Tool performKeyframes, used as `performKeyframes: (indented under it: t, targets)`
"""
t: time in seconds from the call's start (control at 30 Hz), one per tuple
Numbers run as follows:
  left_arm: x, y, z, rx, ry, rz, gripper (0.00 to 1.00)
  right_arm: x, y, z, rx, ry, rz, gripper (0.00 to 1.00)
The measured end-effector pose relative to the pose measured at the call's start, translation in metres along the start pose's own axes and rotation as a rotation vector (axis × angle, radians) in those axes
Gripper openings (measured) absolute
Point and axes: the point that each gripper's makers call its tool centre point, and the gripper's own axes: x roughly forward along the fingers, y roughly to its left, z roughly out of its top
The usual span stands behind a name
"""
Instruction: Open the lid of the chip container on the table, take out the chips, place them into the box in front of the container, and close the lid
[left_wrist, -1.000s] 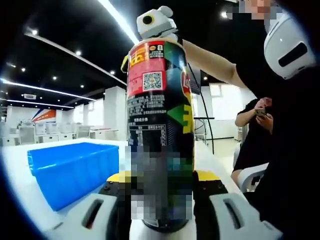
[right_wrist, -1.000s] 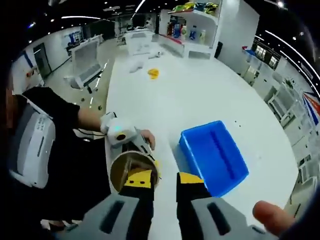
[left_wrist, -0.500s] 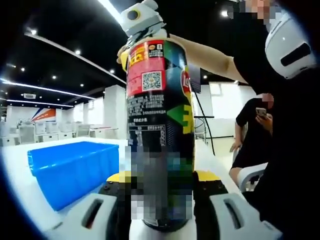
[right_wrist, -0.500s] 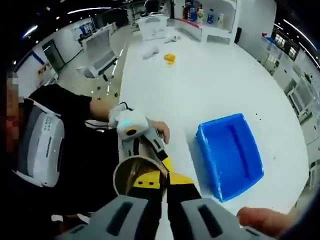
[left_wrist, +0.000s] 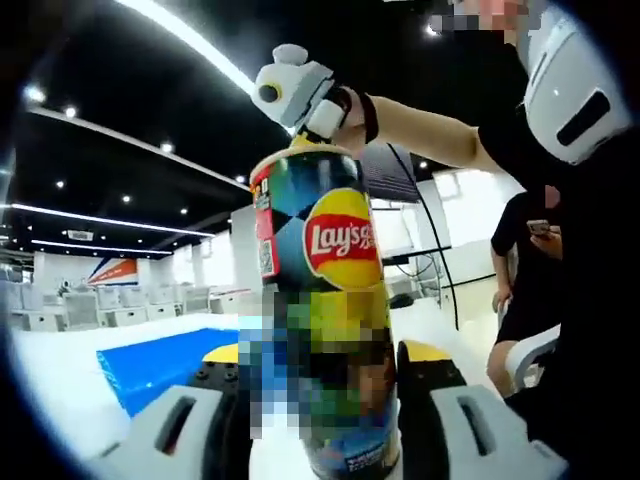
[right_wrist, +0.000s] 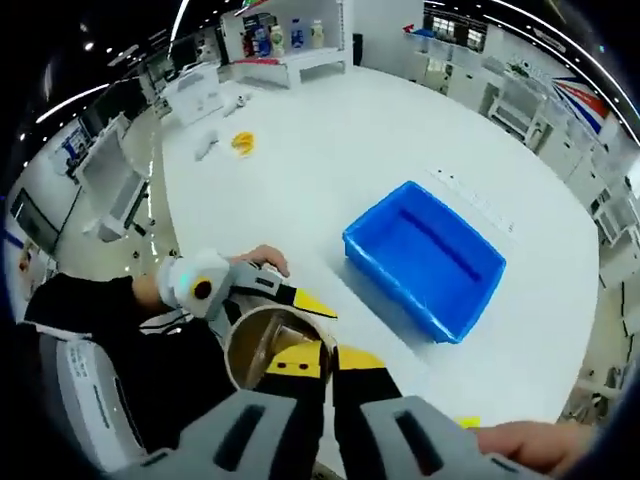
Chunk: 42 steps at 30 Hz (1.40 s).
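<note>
The left gripper (left_wrist: 320, 420) clamps the chip container (left_wrist: 325, 330) low at frame centre, its long axis upright and its open mouth up. The right gripper (right_wrist: 315, 365), jaws nearly together, dips into the mouth (right_wrist: 265, 340) at lower centre; whether it holds chips I cannot tell. The lid is off; chips, the blue box (right_wrist: 425, 258) at right, and closing remain.

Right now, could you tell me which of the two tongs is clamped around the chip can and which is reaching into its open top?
The left tongs clamp the chip can around its body; the right tongs sit closed at its open mouth, above the blue box.
</note>
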Motion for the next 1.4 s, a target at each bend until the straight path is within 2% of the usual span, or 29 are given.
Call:
performKeyframes:
  t: [0.07,0.27,0.47,0.53,0.67,0.77,0.8,0.83,0.9,0.97,1.1,1.17,1.4]
  targets:
    - [-0.002,-0.003,0.004,-0.036,-0.02,-0.006,0.52,-0.001,-0.001,-0.001,0.01,-0.006,-0.023,0.0]
    - [0.0,-0.001,-0.01,-0.07,0.033,-0.021,0.51,-0.002,-0.001,-0.006,0.067,0.015,-0.045,0.0]
    - [-0.001,-0.004,-0.016,-0.107,0.05,-0.034,0.49,-0.004,-0.001,-0.01,0.088,0.015,-0.064,0.0]
    - [0.0,-0.011,-0.019,-0.167,0.074,-0.071,0.44,-0.004,-0.002,-0.011,0.08,0.014,-0.071,0.0]
    - [0.003,-0.009,-0.018,-0.153,0.106,-0.071,0.43,-0.005,-0.002,-0.012,0.076,0.012,-0.073,0.0]
    - [0.004,-0.009,-0.018,-0.149,0.142,-0.083,0.43,-0.007,-0.002,-0.004,-0.095,-0.053,-0.091,0.01]
    - [0.004,-0.009,-0.019,-0.147,0.145,-0.085,0.43,-0.01,-0.001,0.001,-0.121,-0.088,-0.102,0.0]
    - [0.004,-0.009,-0.019,-0.146,0.149,-0.086,0.43,-0.018,0.001,0.005,-0.092,-0.104,-0.105,0.0]
    - [0.004,-0.009,-0.019,-0.145,0.152,-0.084,0.43,-0.03,0.01,0.018,-0.052,-0.156,-0.071,0.0]
    - [0.005,-0.009,-0.019,-0.146,0.164,-0.064,0.43,-0.035,0.019,0.019,-0.022,-0.145,-0.025,0.0]
    - [0.007,-0.009,-0.019,-0.135,0.188,-0.03,0.43,-0.019,0.031,-0.001,0.053,-0.064,0.043,0.0]
    - [0.007,-0.01,-0.019,-0.127,0.194,-0.022,0.43,-0.015,0.038,-0.006,0.096,-0.058,0.087,0.0]
    - [0.009,-0.012,-0.019,-0.119,0.224,-0.009,0.42,-0.014,0.039,0.0,0.052,-0.073,0.053,0.01]
